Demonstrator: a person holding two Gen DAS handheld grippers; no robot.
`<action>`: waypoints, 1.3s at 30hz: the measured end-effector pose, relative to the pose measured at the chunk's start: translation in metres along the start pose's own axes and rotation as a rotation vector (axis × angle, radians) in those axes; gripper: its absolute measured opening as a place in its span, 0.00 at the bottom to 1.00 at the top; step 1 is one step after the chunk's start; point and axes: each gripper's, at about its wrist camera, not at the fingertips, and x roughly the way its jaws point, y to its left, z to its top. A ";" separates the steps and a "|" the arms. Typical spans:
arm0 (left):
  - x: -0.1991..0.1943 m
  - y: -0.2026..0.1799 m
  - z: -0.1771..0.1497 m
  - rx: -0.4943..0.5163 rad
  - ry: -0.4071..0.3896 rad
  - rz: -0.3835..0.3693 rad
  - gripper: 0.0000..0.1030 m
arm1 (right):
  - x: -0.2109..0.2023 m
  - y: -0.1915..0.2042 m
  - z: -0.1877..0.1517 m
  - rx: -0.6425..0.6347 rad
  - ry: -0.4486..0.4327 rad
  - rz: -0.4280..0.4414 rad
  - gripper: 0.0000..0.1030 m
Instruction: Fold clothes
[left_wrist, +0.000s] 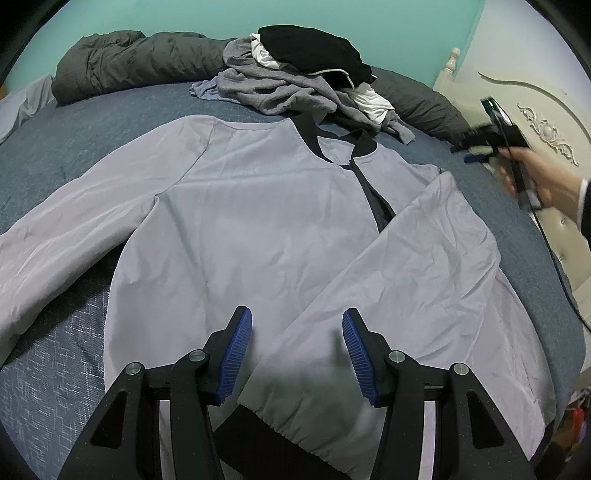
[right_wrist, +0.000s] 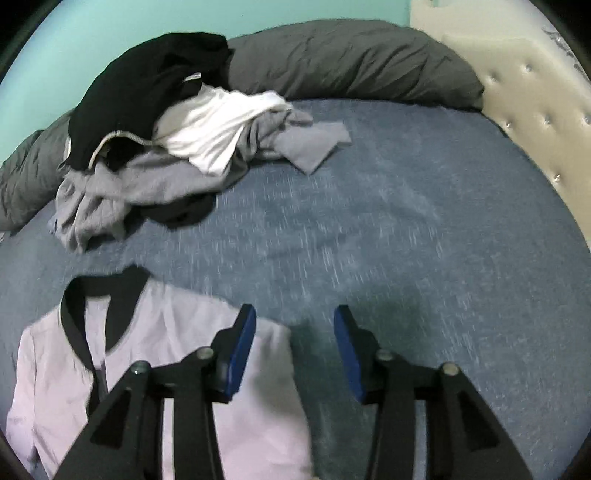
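Blue-padded jaws of the left gripper (left_wrist: 297, 347) stand apart with nothing pinched between them, hanging over the lower part of a pale lilac jacket (left_wrist: 258, 229). That jacket lies flat, front up, on the blue bedsheet (left_wrist: 92, 122), its black collar (left_wrist: 314, 133) toward the far side. One sleeve (left_wrist: 55, 236) runs out to the left, while the other sleeve (left_wrist: 443, 258) is folded in across the body, its black cuff (left_wrist: 255, 435) ending near the hem below the gripper. The right gripper (right_wrist: 294, 350) is also open and empty, poised above bare sheet just beside the jacket's shoulder; in the left wrist view a hand (left_wrist: 535, 177) holds it off to the right, blurred. Beyond the collar sits a heap of unfolded clothes (left_wrist: 295, 74), grey, white and black. Dark grey pillows (right_wrist: 351, 62) line the far edge against a turquoise wall (left_wrist: 221, 18), and a cream headboard (right_wrist: 535, 110) stands at the right.
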 end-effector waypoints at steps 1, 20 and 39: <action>0.001 0.000 0.000 0.004 0.005 0.002 0.54 | 0.002 -0.004 -0.005 0.000 0.009 0.008 0.43; -0.003 0.019 -0.010 0.012 0.087 -0.025 0.60 | -0.047 0.010 -0.104 0.026 -0.137 0.105 0.46; -0.020 0.027 -0.046 0.003 0.145 -0.040 0.18 | -0.139 0.052 -0.313 0.020 -0.252 0.299 0.52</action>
